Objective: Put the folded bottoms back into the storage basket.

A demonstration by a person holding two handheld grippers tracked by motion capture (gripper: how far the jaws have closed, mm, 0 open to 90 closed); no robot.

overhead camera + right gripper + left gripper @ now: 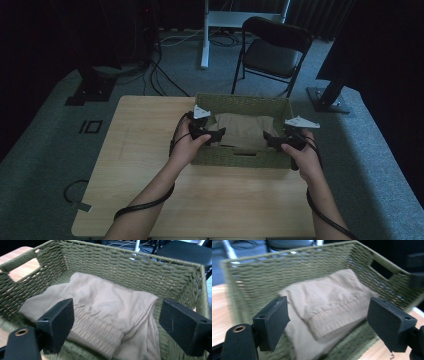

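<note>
A folded beige garment with a ribbed elastic band (pixel 100 315) lies slumped on the floor of an olive-green woven rectangular basket (pixel 235 156), which stands toward the far side of a pale wooden counter (pixel 145 165). The left gripper (pixel 212 136) and right gripper (pixel 270 141) hang over the basket's near corners, one at each end of the cloth, probably so that both can take it together. Each pair of black fingers (pixel 272 322) stands wide apart, holding nothing, above the fabric. A black folding chair (pixel 272 52) stands beyond.
</note>
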